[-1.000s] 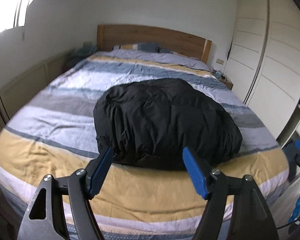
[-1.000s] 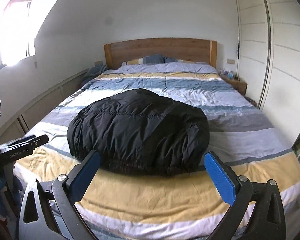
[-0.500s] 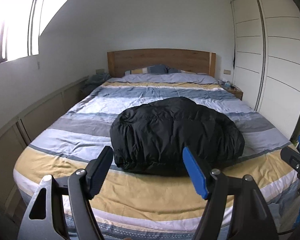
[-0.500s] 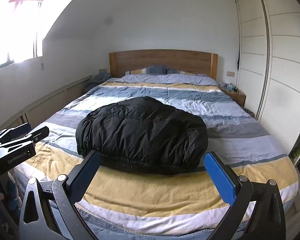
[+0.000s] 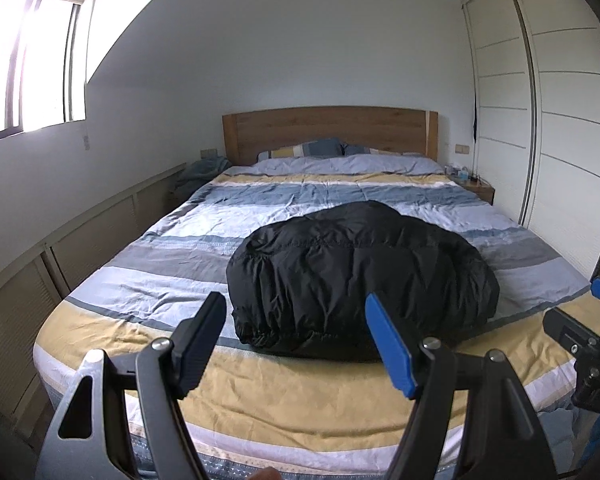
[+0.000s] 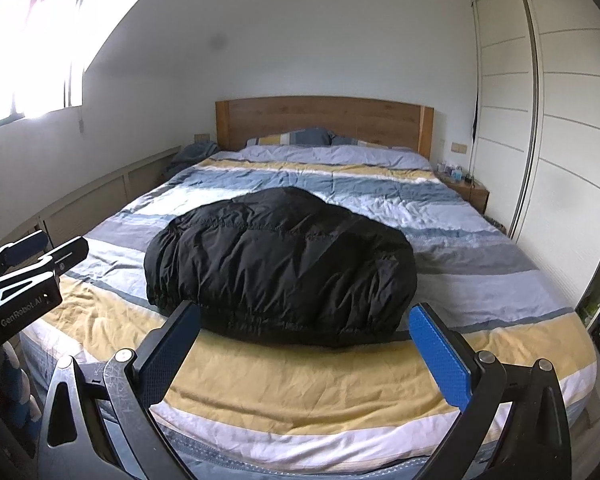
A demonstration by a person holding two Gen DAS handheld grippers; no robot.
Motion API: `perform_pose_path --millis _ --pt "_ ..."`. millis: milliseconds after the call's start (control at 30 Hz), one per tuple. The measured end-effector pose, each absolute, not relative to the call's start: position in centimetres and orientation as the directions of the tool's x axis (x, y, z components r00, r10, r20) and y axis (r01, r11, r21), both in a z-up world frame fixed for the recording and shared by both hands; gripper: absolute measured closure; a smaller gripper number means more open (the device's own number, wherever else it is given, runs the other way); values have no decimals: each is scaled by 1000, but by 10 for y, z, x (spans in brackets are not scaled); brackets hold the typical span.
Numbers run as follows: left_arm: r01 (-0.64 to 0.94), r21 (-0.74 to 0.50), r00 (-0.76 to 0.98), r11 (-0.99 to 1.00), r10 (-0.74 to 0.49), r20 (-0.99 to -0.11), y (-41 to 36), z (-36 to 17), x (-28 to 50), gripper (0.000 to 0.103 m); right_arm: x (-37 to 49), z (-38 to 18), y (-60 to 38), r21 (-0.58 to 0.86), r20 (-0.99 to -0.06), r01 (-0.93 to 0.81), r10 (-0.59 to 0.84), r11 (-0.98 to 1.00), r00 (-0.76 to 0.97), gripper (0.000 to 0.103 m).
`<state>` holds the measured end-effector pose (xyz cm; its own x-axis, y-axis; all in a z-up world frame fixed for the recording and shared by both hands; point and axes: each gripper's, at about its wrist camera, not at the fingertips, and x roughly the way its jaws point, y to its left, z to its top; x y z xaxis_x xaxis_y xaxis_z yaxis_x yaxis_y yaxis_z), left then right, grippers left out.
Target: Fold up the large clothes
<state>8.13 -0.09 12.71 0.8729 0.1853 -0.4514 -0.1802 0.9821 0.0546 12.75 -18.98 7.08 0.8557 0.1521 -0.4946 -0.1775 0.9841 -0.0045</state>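
Note:
A black puffy jacket [image 5: 360, 276] [image 6: 280, 264] lies folded into a rounded bundle on the striped bed [image 5: 160, 288] [image 6: 480, 280], near its foot. My left gripper [image 5: 296, 332] hangs open in front of the foot of the bed, short of the jacket, with nothing between its fingers. My right gripper [image 6: 304, 344] is open too, wider, and holds nothing. Each gripper shows at the edge of the other's view: the right gripper [image 5: 584, 340] at the far right, the left gripper [image 6: 24, 276] at the far left.
A wooden headboard [image 5: 328, 128] and pillows [image 5: 304, 148] stand at the far end. White wardrobe doors [image 5: 560, 140] line the right side, with a small nightstand [image 5: 476, 188] beside them. A low panelled ledge [image 5: 92, 236] runs along the left wall under a window [image 5: 32, 60].
Both views have drawn back and tilted up: the jacket looks smaller and farther off, and more of the wall and headboard shows. Both grippers stay open and hold nothing.

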Motion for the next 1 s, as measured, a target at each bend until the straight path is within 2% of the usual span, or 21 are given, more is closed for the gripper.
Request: perform_pose_path --millis 500,833,1000 --pt "-139 42 837 989 140 -530 6 103 127 32 164 51 -191 -3 -524 -137 115 991 844 1" --pt "-105 27 759 994 97 -644 10 54 147 32 185 10 -185 -8 -615 -129 96 992 783 1" --pt "-96 17 738 995 83 -669 13 41 154 32 191 -5 -185 -3 -647 -121 90 993 757 1"
